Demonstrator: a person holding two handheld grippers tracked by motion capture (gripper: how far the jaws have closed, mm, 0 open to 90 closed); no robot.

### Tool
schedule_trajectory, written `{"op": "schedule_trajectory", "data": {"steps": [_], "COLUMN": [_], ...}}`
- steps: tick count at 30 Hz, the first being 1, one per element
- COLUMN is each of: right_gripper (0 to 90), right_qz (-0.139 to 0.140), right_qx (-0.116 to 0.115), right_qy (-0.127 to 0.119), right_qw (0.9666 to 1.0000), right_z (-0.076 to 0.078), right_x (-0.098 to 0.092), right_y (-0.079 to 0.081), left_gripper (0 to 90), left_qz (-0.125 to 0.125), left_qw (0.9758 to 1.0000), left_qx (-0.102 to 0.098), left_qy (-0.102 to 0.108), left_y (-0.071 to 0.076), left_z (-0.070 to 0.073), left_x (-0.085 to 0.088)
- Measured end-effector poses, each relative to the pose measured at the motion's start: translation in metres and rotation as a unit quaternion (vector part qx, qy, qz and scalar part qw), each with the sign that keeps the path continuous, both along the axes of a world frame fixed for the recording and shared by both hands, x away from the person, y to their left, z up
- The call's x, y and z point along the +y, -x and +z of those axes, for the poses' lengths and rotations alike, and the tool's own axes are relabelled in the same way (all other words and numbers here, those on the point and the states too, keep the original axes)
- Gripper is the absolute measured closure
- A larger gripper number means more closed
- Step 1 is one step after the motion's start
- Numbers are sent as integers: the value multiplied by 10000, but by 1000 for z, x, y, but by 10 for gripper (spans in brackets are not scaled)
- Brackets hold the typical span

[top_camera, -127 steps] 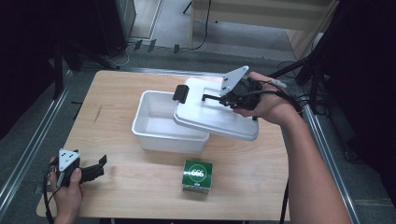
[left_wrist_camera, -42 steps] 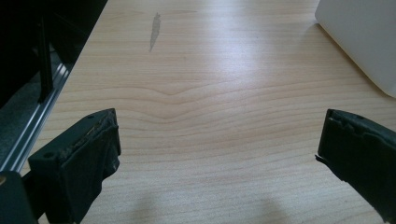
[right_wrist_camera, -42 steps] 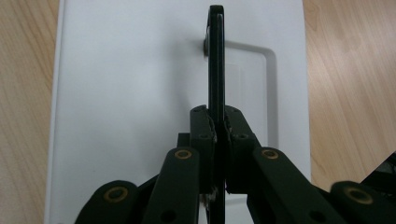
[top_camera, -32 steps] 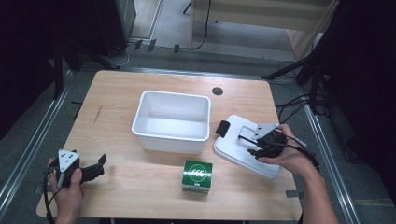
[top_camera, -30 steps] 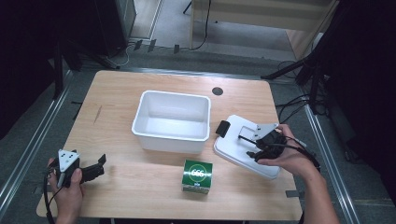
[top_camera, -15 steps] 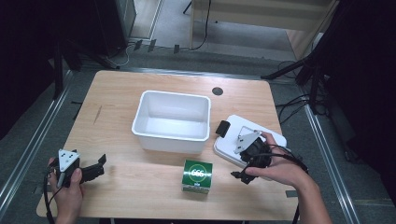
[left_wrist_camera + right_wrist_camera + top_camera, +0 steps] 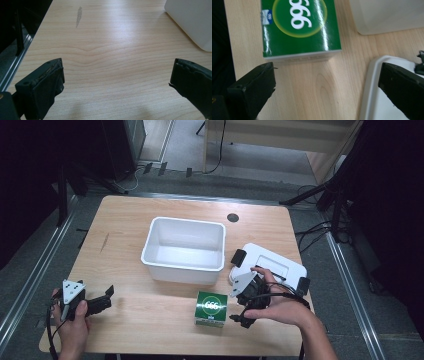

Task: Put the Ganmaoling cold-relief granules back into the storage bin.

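Right gripper (image 7: 239, 312), jaws spread wide with nothing between them after just opening, points at the small green cardboard box (image 7: 210, 308) lying on the light wooden table (image 7: 150, 220) in front of the white plastic bin (image 7: 184, 250), beside the white lid (image 7: 267, 265). Left gripper (image 7: 102, 300), jaws spread, rests at the table's near-left corner.

Green box (image 7: 298, 27) cut off at top edge, print blurred; lid (image 7: 384, 100) corner perhaps behind tool jaw.
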State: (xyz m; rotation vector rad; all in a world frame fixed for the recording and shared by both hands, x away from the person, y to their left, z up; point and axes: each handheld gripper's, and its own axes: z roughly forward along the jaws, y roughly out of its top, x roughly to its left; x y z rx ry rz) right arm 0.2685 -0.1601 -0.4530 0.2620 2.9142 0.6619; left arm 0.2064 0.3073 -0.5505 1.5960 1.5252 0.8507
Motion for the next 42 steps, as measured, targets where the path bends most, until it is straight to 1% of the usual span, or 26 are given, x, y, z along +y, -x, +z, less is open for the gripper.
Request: {"op": "schedule_trajectory", "data": {"steps": [4,10,13,16,19,21,25,28,34,37,42], "right_gripper": [9,10,11,11,15,38,47,62,87,125,153], "right_qz": [73,213,281,321,306,310,354,358,435,499,537], "right_qx": [53,104,142,158,150,166,176,215,241,357,476], "right_qy": [2,142,112,115,179,205,232,310,380,454,534], "right_qw": [10000,9996,9994,9993,9993,9992,9990,9986,9980,9971,9960], "right_z": [-3,-6,-7,-9,-11,-13,-16,-19,-23,-25,-26], "right_x": [7,19,24,29,33,36,40,46,53,57,60], "right_y": [2,7,8,8,8,7,6,5,3,2,-1], "left_gripper": [0,0,0,0,0,0,0,0,0,0,0], "left_qz": [-25,-37,-41,-46,-63,-63,-70,-81,-89,-88,-86], "left_qw": [10000,10000,10000,10000,10000,10000,10000,10000,9999,9999,9999], "left_qx": [10,27,29,25,27,29,37,34,35,32,26], "left_qy": [-6,3,1,13,17,31,36,45,50,57,64], "left_y": [0,-1,-1,-1,-1,-1,-1,-1,-1,-1,-2], "left_z": [0,0,0,0,0,0,0,0,0,0,0], "left_x": [0,0,0,0,0,0,0,0,0,0,0]}}
